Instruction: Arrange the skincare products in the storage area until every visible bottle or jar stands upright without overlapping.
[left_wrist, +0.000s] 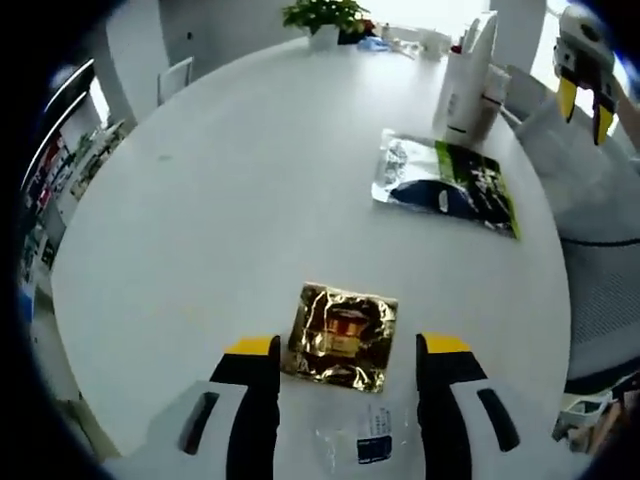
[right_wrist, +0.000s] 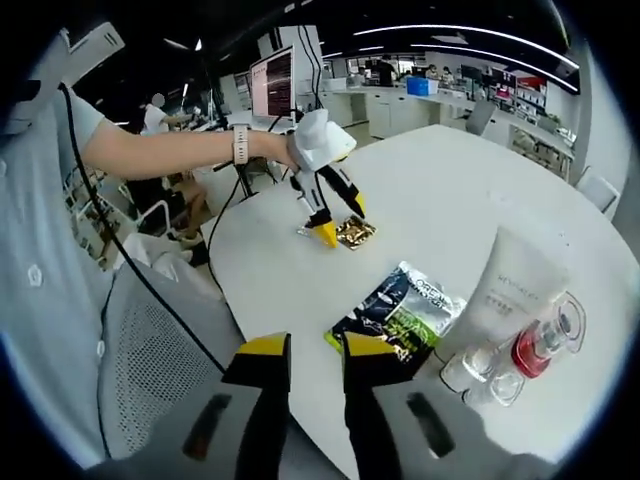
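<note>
One white desk, round, filling the middle of both views. One gold foil sachet, low centre in the left gripper view. One green-and-black foil pouch, right of centre there. One white tube, upright at the right of the right gripper view. One clear bottle with red liquid beside it; two small clear pieces just below, too blurred to name. One potted plant at top centre of the left gripper view. Two tools counted: left tool and right tool.
</note>
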